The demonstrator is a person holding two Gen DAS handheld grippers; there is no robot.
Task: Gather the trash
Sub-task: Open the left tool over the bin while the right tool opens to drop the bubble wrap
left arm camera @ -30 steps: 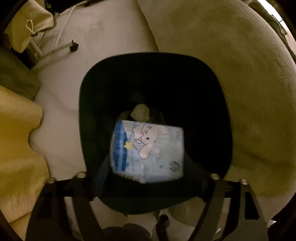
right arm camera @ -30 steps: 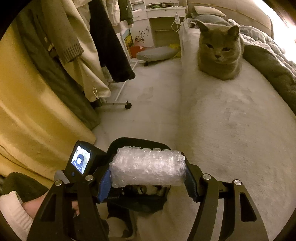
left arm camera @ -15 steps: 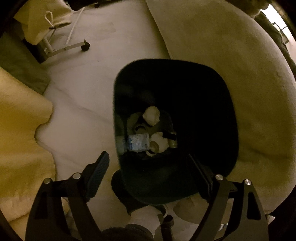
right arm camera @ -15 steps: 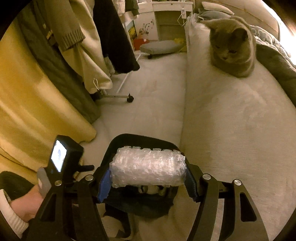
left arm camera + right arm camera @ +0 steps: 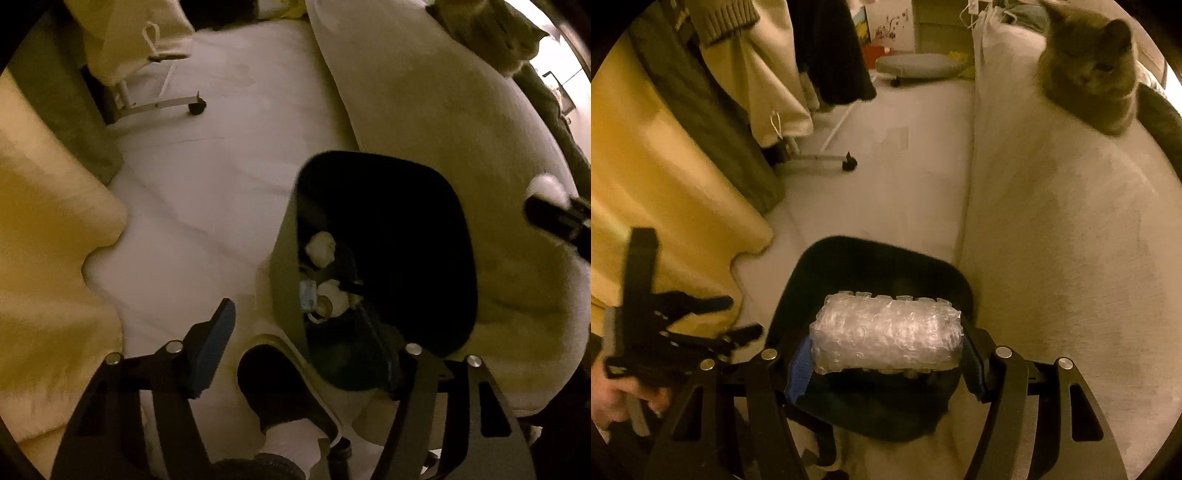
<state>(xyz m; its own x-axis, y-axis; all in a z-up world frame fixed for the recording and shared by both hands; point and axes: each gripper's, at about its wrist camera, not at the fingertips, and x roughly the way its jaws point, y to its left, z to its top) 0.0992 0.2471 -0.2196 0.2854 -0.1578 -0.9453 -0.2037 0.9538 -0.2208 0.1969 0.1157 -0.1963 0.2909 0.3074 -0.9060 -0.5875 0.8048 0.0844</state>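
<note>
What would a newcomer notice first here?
Probably the grey cat lying on the bed, top right, looking towards the camera. Next, the bubble wrap roll clamped in the right gripper above the black bin, which already holds scraps.

One bin [image 5: 871,258]; one cat [image 5: 1089,70]

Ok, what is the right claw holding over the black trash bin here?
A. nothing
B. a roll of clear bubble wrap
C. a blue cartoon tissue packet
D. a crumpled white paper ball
B: the right claw is shut on a roll of clear bubble wrap, held above the open black trash bin.
</note>
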